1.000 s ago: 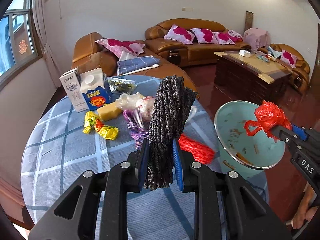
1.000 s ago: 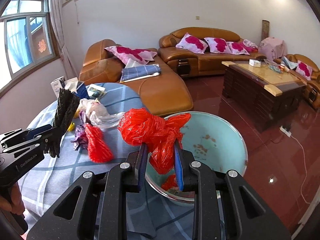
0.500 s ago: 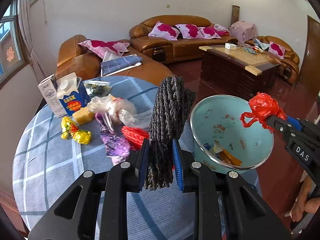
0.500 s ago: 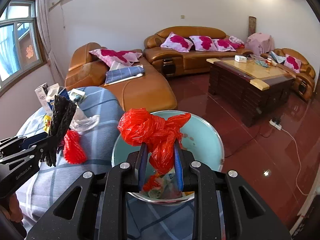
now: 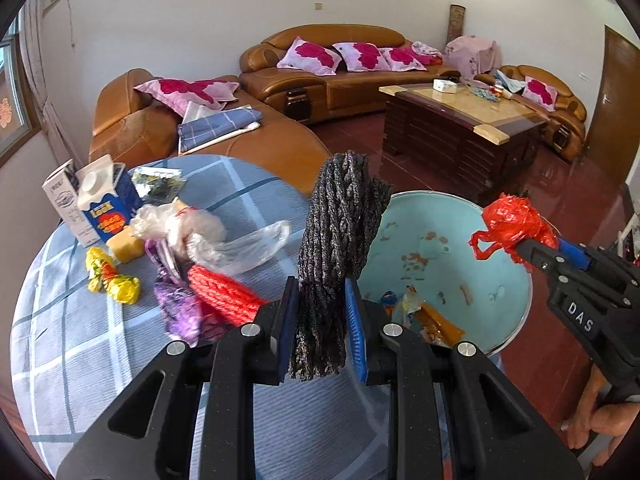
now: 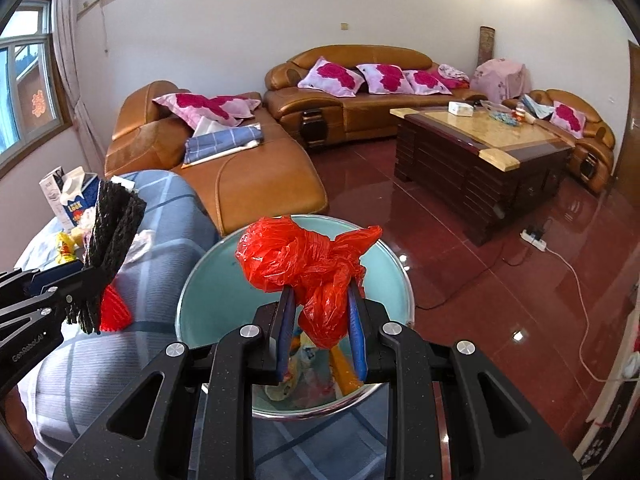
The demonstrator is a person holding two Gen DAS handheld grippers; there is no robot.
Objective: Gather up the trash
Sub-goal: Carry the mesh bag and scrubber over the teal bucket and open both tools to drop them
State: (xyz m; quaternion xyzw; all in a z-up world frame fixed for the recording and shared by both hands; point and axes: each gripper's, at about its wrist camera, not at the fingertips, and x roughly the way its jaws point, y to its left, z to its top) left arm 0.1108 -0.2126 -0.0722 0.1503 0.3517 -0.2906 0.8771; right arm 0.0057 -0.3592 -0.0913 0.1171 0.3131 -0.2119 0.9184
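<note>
My left gripper (image 5: 321,320) is shut on a dark braided rope bundle (image 5: 340,236), held upright just left of the light blue trash basin (image 5: 448,236). My right gripper (image 6: 322,328) is shut on a crumpled red plastic bag (image 6: 304,260), held above the basin (image 6: 216,292), which has wrappers at its bottom. The right gripper with the red bag (image 5: 508,226) shows over the basin's right rim in the left wrist view. The left gripper with the rope (image 6: 112,232) shows at the left in the right wrist view.
On the round checked table (image 5: 80,340) lie a red rope bundle (image 5: 224,292), purple wrapper (image 5: 180,312), clear plastic bag (image 5: 216,236), yellow wrapper (image 5: 112,280), yellow block (image 5: 124,242) and milk cartons (image 5: 100,204). Sofas and a wooden coffee table (image 6: 480,156) stand behind.
Both grippers have moved right toward the basin, each still holding its item. The basin now sits closer and more under the red bag.
</note>
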